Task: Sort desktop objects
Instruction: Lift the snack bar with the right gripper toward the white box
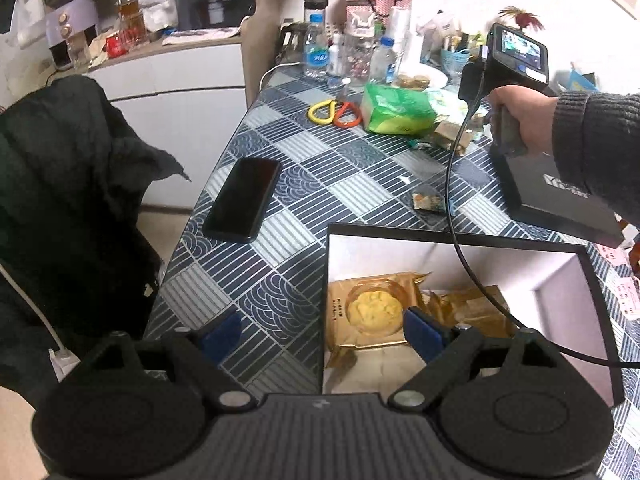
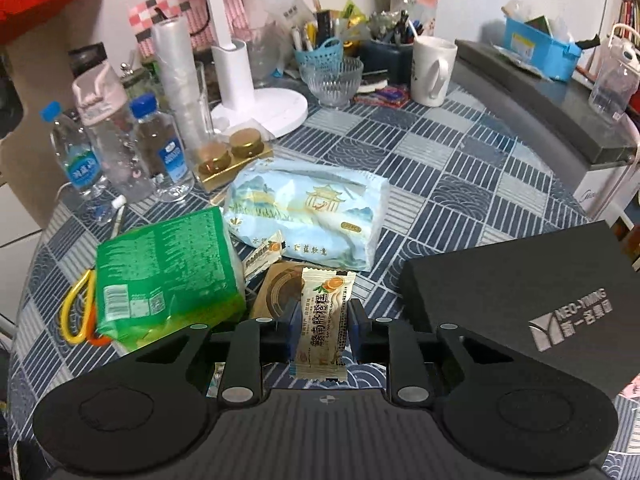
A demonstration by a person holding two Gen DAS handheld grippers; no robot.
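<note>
Okay, your right gripper point(image 2: 323, 320) sits low centre of the right wrist view with its blue pads narrowed around the small cream candy sachet with orange print point(image 2: 325, 320); the pads look to be touching both long edges, but I cannot tell whether the squeeze is firm yet. Judging from that, the step is grabbing this sachet to drop it in the box. Pinch it across the middle and lift straight up, since it lies on top of a brown round-printed packet point(image 2: 280, 292) and just beside the green plastic tissue pack point(image 2: 168, 264); dragging sideways could pull those along. A second similar sachet point(image 2: 262, 254) lies up-left of it against the pale blue printed tissue pack point(image 2: 308, 210), so leave that for later. Watch the black lid with the silver logo point(image 2: 520, 292) at right of frame; keep clear of its corner. Your left gripper point(image 1: 324, 334) at the bottom of the left wrist view is wide apart and holds nothing, hanging over the left wall of the open white-lined black-rimmed box point(image 1: 456, 240), where gold-wrapped pastry packets point(image 1: 376, 312) already lie. Carry the sachet there, mind the black cable point(image 1: 452, 184) crossing the box, and release low.
</note>
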